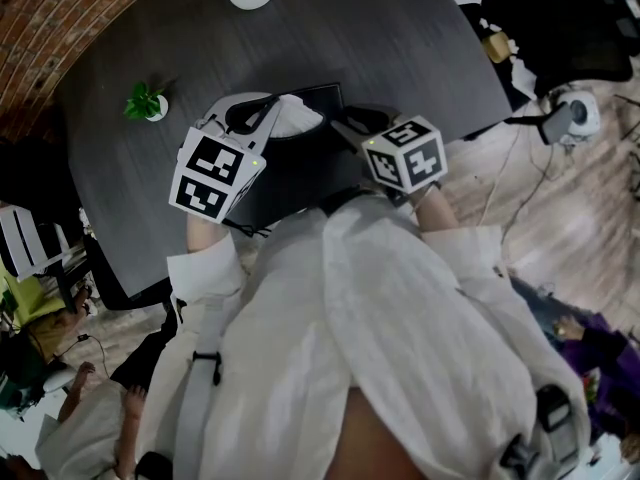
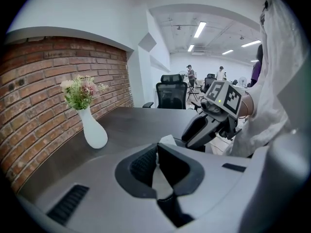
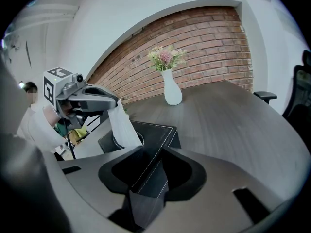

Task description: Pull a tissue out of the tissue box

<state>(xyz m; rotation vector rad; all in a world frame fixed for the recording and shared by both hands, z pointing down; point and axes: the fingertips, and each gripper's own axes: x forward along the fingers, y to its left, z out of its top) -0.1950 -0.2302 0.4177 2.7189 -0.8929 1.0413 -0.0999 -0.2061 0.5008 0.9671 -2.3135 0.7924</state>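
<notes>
A black tissue box (image 1: 300,163) sits on the dark table (image 1: 400,48) between my two grippers. A white tissue (image 3: 121,125) rises from its round opening. My left gripper (image 2: 158,148) is shut on the tissue (image 2: 163,179), whose top edge pokes out beyond the pads. From the right gripper view, the left gripper (image 3: 112,102) holds the tissue's top just above the box (image 3: 151,132). My right gripper (image 3: 153,152) is shut on the box's near edge, and in the left gripper view the right gripper (image 2: 188,140) is low at the box. In the head view the tissue (image 1: 296,116) shows white beside the left gripper (image 1: 270,110) and right gripper (image 1: 347,128).
A white vase with flowers (image 2: 94,130) stands on the table near the brick wall (image 3: 204,42). A small green plant (image 1: 146,101) is on the table's left side. Office chairs (image 2: 171,93) and people stand beyond the table's far edge. Cables lie on the floor (image 1: 560,198) at the right.
</notes>
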